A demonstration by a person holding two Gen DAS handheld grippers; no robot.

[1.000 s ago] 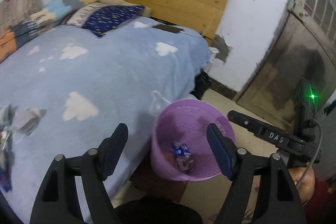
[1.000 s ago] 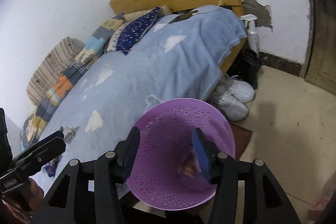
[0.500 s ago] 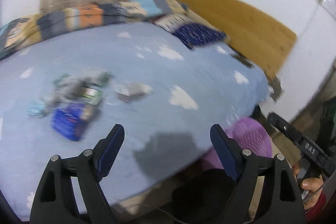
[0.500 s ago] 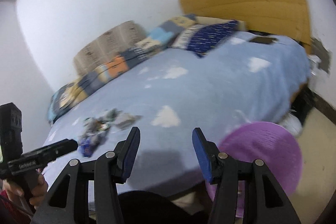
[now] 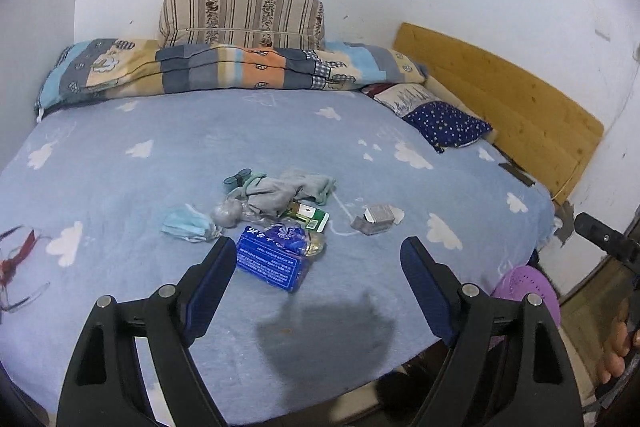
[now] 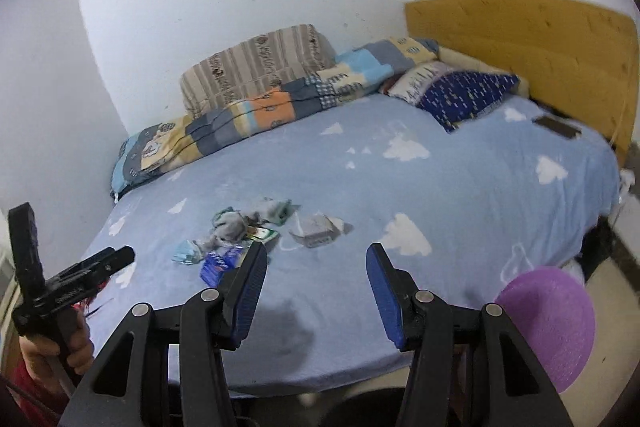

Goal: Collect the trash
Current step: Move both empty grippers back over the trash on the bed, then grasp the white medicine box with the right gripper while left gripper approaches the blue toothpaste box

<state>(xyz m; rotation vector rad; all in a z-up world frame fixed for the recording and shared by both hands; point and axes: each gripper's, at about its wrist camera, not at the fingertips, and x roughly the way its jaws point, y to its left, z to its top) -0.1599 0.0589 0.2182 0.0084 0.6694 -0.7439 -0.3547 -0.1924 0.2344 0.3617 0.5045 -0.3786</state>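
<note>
Trash [image 5: 276, 223] lies heaped on the bed [image 5: 120, 187] just ahead of both empty, spread grippers, left [image 5: 316, 259] and right [image 6: 316, 267]; single out the nearest blue packet [image 5: 272, 259]; straddle it squarely before pinching.

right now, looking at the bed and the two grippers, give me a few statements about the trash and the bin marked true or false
1. The crumpled light blue face mask lies on the cloud-print blue bedsheet. True.
2. The blue rectangular tissue packet is inside the purple perforated plastic bin. False: it lies on the sheet.
3. The left gripper holds nothing. True.
4. The right gripper grips the small grey box. False: its jaws are empty.
5. The bin sits on the bed. False: it stands beside the bed, lower down.
</note>
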